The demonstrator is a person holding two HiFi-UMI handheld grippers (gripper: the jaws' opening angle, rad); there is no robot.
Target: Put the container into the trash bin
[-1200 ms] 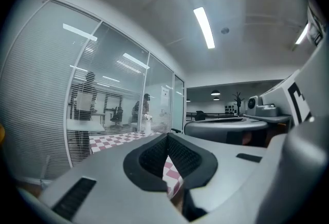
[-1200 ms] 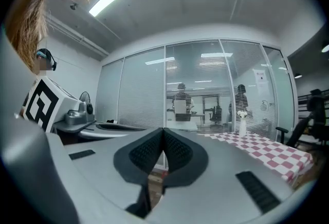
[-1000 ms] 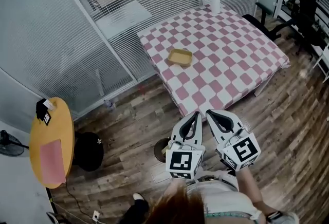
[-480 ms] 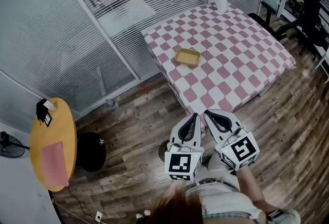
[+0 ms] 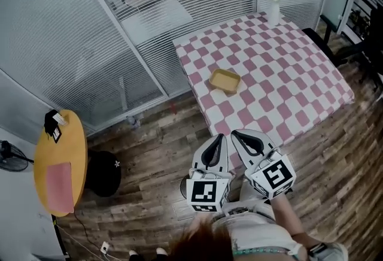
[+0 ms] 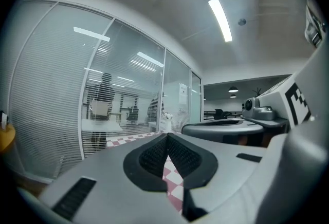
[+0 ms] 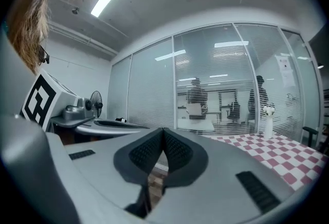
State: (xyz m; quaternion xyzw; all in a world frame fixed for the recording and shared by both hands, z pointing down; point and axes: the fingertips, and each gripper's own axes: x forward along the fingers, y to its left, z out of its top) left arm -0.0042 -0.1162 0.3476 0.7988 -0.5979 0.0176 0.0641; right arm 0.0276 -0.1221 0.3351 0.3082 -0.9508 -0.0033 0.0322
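Observation:
The container (image 5: 224, 80) is a shallow yellow tray lying near the left edge of the table (image 5: 299, 74) with the pink and white checked cloth. My left gripper (image 5: 221, 136) and right gripper (image 5: 234, 132) are side by side low in the head view, both shut and empty, with their tips over the table's near corner and well short of the container. In the left gripper view the pads (image 6: 154, 155) meet, with checked cloth (image 6: 174, 176) showing below them. The right gripper's pads (image 7: 177, 150) also meet. A small dark round bin (image 5: 182, 185) stands on the floor, half hidden under my left gripper.
A white vase with flowers (image 5: 274, 5) stands at the table's far corner. Glass walls with blinds (image 5: 90, 44) run behind and left of the table. At far left are a round yellow table (image 5: 66, 152) with a pink sheet (image 5: 58, 187), and a black round object (image 5: 105, 173) on the wood floor.
The person has walked toward the table, carrying both shut grippers along. Their tips now reach over the cloth's near corner, and the container lies closer.

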